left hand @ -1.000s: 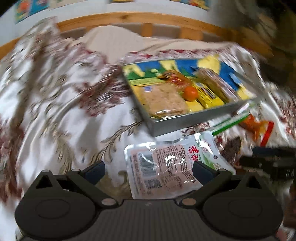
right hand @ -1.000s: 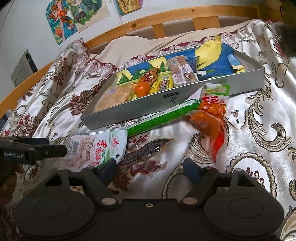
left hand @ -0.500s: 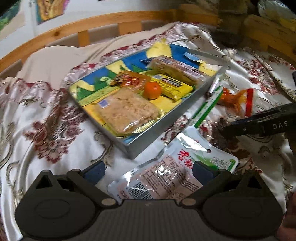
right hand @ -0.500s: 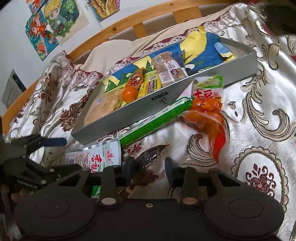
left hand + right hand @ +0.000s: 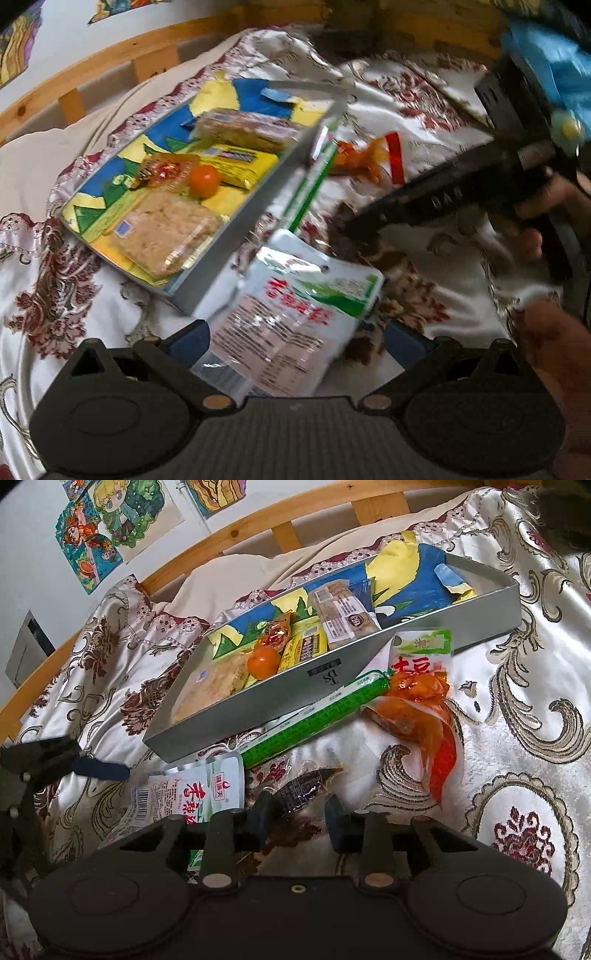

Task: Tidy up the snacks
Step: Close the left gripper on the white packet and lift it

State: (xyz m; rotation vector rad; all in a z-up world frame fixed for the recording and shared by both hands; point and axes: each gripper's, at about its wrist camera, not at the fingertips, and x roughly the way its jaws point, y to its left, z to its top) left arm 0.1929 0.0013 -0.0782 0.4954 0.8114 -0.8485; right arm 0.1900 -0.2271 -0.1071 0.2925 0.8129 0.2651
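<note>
1. Grey shallow rectangular metal tray point(image 5: 280, 705) sits on the floral satin bedspread point(image 5: 517, 716), lined with blue-yellow-green printed paper point(image 5: 410, 579).
2. Inside the tray, five items: one pale crumbly cake in clear wrap point(image 5: 218, 683), one small orange fruit point(image 5: 263, 661), one yellow wrapped bar point(image 5: 303, 647), one shiny orange-red foil candy pack point(image 5: 276, 633), one brown biscuit pack with label point(image 5: 345, 613).
3. Outside, just beside the tray's near wall, four items: one green sausage stick point(image 5: 314, 718), one orange-red snack pouch with green top point(image 5: 417, 686), one white-green pouch with red characters point(image 5: 201, 794), one dark brown clear-wrapped snack strip point(image 5: 304, 792).
4. Right gripper point(image 5: 297, 821): jaws have just been closing, now narrow, around the dark strip's near end; real contact unclear.
5. Left gripper point(image 5: 299, 343): jaws wide apart, straddling the white-green pouch point(image 5: 291, 325), pads not pressing it.
6. Wooden bed rail point(image 5: 258, 524) behind; cartoon posters point(image 5: 110, 524) on wall.
</note>
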